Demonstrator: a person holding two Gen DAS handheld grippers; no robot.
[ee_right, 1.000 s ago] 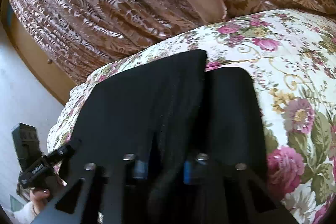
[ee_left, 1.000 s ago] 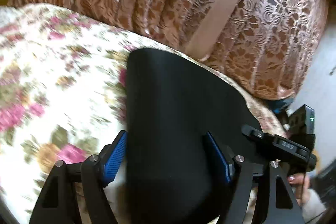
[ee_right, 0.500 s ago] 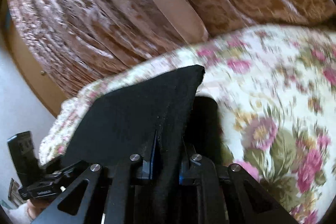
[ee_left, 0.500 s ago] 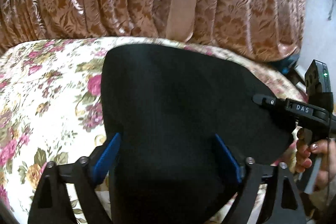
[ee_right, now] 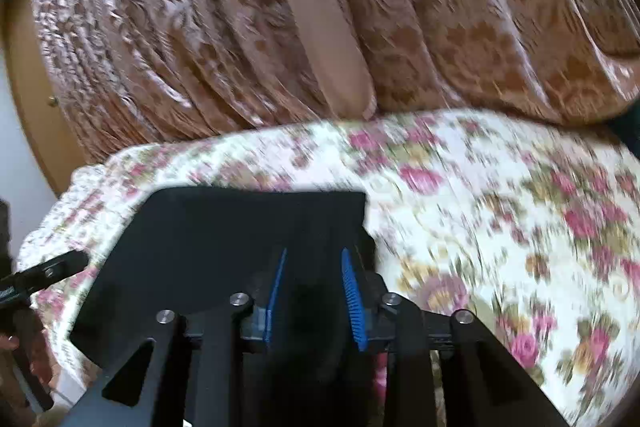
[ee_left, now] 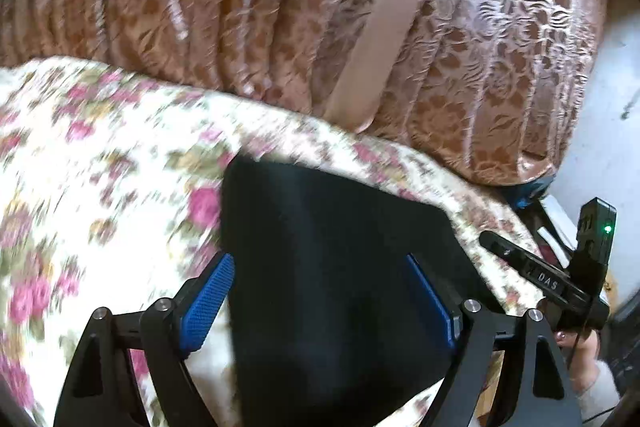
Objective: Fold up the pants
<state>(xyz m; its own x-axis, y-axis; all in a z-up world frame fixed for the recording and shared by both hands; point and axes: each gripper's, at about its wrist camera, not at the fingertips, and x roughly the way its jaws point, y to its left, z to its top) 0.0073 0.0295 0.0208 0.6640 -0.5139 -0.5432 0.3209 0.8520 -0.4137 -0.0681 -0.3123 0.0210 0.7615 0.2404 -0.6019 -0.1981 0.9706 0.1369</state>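
The black pants point(ee_left: 328, 259) lie folded on the floral bedspread point(ee_left: 100, 163). My left gripper point(ee_left: 320, 279) is open wide, its blue pads point(ee_left: 208, 299) on either side of the cloth, gripping nothing. In the right wrist view the pants point(ee_right: 224, 231) lie flat at lower left. My right gripper point(ee_right: 314, 267) has its jaws partly apart, with the pants' edge dark between the blue pads point(ee_right: 352, 291); it no longer pinches the cloth. The right gripper also shows at the right edge of the left wrist view point(ee_left: 556, 279).
A brown patterned curtain point(ee_left: 280, 7) with a plain pink band hangs behind the bed. The bedspread point(ee_right: 500, 211) stretches to the right of the pants. A white wall point(ee_left: 600, 131) stands at the right, with dark items on the floor below it.
My right gripper has opened and let go of the pants' edge, which now lies flat. Both views have swung and blurred. My left gripper stays open.
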